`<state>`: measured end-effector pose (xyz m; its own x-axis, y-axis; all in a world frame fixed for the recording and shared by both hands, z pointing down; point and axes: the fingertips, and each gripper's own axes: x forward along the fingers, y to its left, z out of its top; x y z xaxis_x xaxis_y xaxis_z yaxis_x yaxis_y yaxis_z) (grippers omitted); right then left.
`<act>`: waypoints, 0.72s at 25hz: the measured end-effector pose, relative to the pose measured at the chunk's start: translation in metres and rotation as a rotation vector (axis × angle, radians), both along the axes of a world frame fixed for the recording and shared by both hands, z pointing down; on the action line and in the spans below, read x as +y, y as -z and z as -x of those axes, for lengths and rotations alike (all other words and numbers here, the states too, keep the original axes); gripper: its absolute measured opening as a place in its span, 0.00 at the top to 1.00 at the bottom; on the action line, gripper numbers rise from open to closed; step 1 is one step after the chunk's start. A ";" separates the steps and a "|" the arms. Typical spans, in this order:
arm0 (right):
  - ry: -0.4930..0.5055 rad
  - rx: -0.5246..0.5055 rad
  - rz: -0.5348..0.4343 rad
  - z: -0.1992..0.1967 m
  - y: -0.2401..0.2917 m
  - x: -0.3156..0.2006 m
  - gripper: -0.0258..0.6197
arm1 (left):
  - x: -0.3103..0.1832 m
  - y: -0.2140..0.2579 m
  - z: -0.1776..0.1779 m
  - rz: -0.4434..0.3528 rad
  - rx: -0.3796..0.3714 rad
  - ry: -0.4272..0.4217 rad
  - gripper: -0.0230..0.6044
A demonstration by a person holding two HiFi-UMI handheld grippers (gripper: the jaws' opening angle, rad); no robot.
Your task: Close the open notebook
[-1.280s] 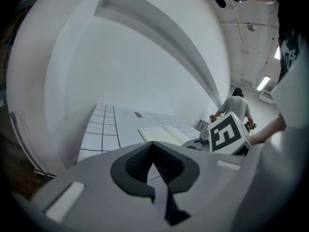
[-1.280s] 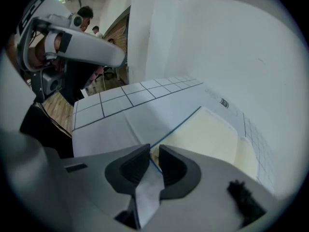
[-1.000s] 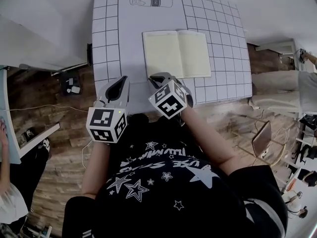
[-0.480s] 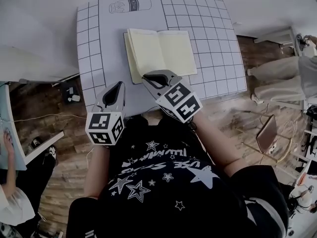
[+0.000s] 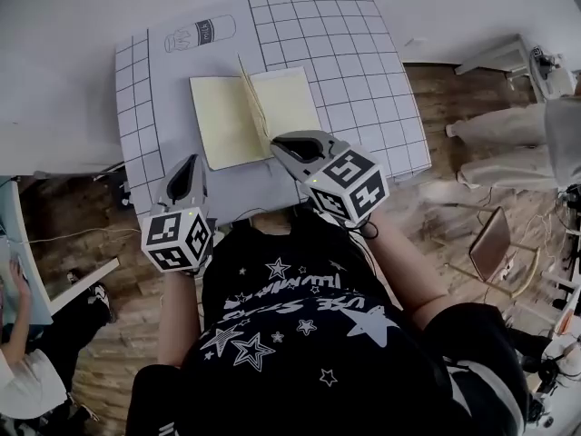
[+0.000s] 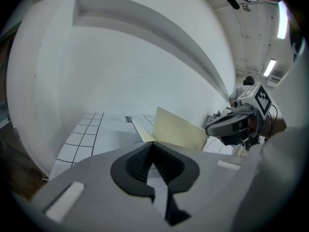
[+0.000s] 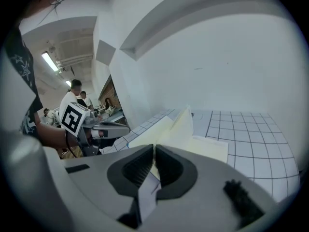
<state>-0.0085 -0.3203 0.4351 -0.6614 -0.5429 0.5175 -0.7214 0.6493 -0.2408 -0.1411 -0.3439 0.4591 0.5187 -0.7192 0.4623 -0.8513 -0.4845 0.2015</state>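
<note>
Head view: notebook point(image 5: 222, 121) lies open on worktop point(image 5: 372, 107), mid-width, nr the near edge; one leaf point(image 5: 252, 94) stands up at the spine. Right tongs point(image 5: 287, 143) at the leaf's near end; left tongs point(image 5: 184, 169) off the notebook's near-left corner, apart from it. Left gripper view: left tongs point(image 6: 153, 145) jaws together, nothing betw. Right gripper view: right tongs point(image 7: 154, 148) pinched shut on the leaf point(image 7: 184, 122) edge.

The open notebook with pale yellow pages point(image 5: 222, 116) lies on the desk point(image 5: 363, 80), midway between its left and right edges, closer to the near edge. Both outer pages lie flat, while a thin sheaf of leaves stands raised above the spine.
</note>
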 end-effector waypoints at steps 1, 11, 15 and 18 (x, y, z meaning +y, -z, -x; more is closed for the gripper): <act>-0.011 -0.004 0.005 -0.009 -0.001 0.000 0.92 | -0.002 0.002 -0.002 -0.006 -0.004 0.007 0.95; -0.104 0.033 0.109 -0.088 -0.050 0.000 0.92 | 0.003 0.010 -0.036 -0.039 -0.040 0.056 0.95; -0.188 -0.036 0.238 -0.107 -0.081 -0.002 0.92 | 0.009 0.011 -0.043 -0.043 -0.056 0.087 0.95; -0.194 -0.025 0.279 -0.113 -0.097 -0.003 0.92 | 0.014 0.008 -0.048 -0.037 -0.065 0.108 0.95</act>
